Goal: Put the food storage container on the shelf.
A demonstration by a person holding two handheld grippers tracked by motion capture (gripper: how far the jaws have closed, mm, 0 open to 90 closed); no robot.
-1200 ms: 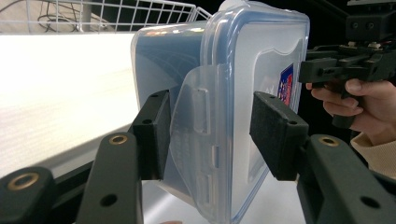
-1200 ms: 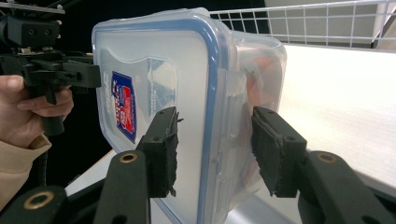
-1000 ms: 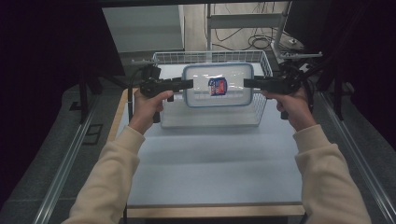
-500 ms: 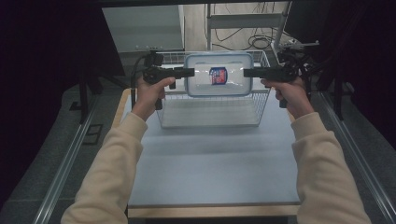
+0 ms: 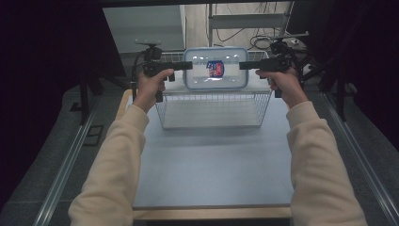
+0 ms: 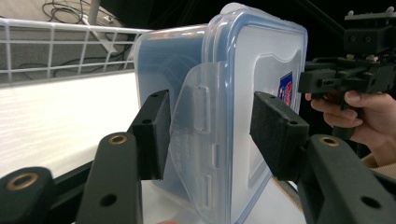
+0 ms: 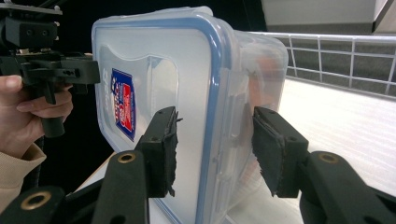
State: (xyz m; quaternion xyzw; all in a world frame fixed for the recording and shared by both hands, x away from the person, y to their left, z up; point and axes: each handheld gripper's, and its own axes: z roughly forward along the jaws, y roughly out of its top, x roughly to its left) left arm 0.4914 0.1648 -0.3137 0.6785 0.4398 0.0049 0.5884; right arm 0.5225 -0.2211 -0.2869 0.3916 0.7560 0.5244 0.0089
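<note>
You hold a clear plastic food box with a blue-rimmed lid [image 5: 216,68] up between both grippers, above the white wire basket [image 5: 214,107].

Your left gripper [image 5: 189,65] has its black pads clamped on the box's left end, over the side latch, one pad on the lid face and one on the underside. Your right gripper [image 5: 242,65] is clamped the same way on the right end. The box hangs level over the basket's far rim, lid toward you, with a red and blue sticker [image 5: 215,68] at its middle. The basket stands on the pale blue table top [image 5: 211,165].
</note>
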